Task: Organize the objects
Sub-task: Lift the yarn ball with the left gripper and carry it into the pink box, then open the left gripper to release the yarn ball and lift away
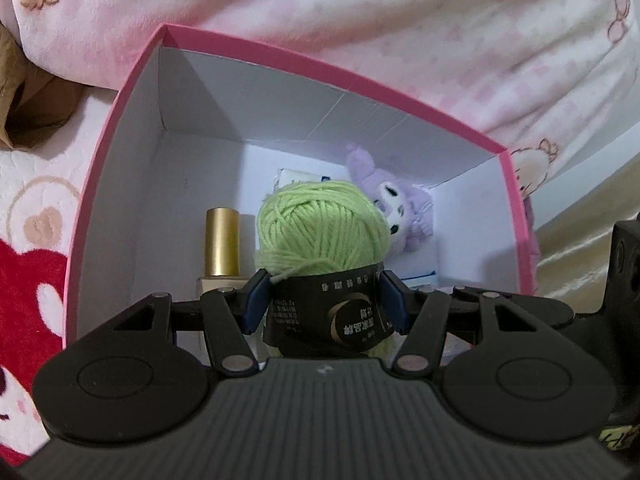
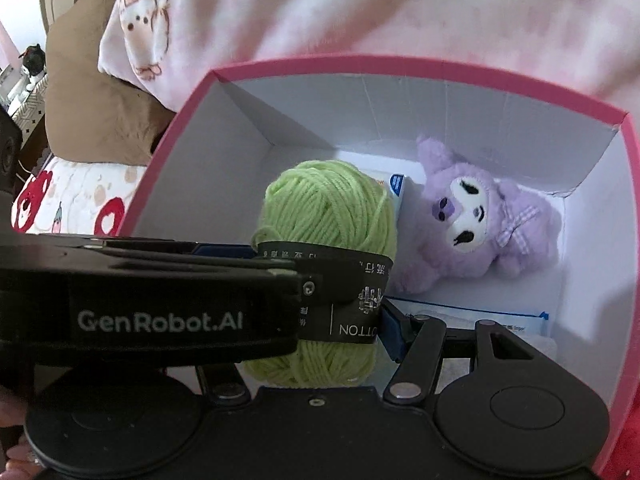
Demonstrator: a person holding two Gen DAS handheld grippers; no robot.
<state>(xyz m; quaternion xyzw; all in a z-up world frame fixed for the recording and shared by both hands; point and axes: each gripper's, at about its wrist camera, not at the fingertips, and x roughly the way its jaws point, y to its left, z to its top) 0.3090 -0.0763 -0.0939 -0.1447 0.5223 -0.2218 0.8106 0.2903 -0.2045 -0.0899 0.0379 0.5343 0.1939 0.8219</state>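
A green yarn ball (image 1: 322,228) with a black paper band is gripped over the open pink box (image 1: 120,120). My left gripper (image 1: 322,300) is shut on its band. In the right wrist view the same yarn ball (image 2: 332,216) sits between my right gripper's (image 2: 340,300) fingers, which press on the band; the left gripper's body crosses in front and hides the right gripper's left finger. Inside the box lie a purple plush toy (image 2: 480,220), a gold-capped bottle (image 1: 222,248) and a white and blue packet (image 2: 480,316).
The pink box (image 2: 168,160) stands on a bedspread with red and pink prints (image 1: 32,272). A pink patterned blanket (image 1: 360,12) lies behind the box. A brown cushion (image 2: 88,92) sits at the left.
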